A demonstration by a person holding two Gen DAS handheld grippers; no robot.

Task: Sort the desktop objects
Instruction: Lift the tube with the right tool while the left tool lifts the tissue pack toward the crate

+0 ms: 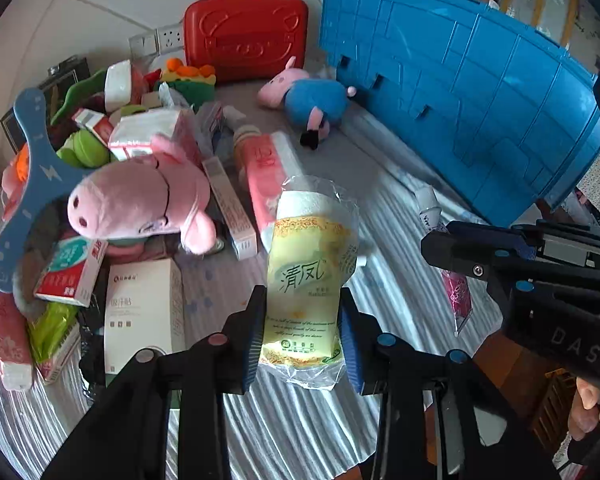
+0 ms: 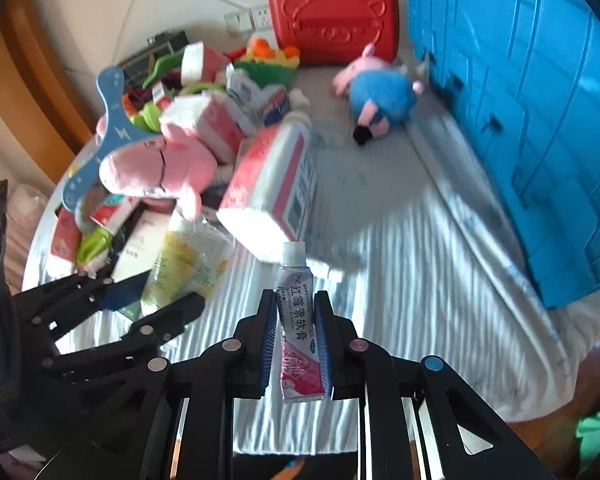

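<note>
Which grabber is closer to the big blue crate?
Right. The right gripper, holding an ointment tube, is beside the blue crate; the left gripper, holding tissues, is farther off.

The left tongs (image 1: 302,334) are pointing steeply downward, their two blue-padded fingers (image 1: 255,334) pressing on either side of a wrapped tissue pack (image 1: 308,280) and holding it clear of the table (image 1: 300,432). The right tongs (image 2: 296,340) are also pointing steeply down, their pads nearly together and clamping a thin ointment tube (image 2: 298,320) upright, cap end forward. In the left view, the right tongs are sitting just to the right, with a hand (image 1: 592,408) gripping their handle at the lower right edge.
</note>
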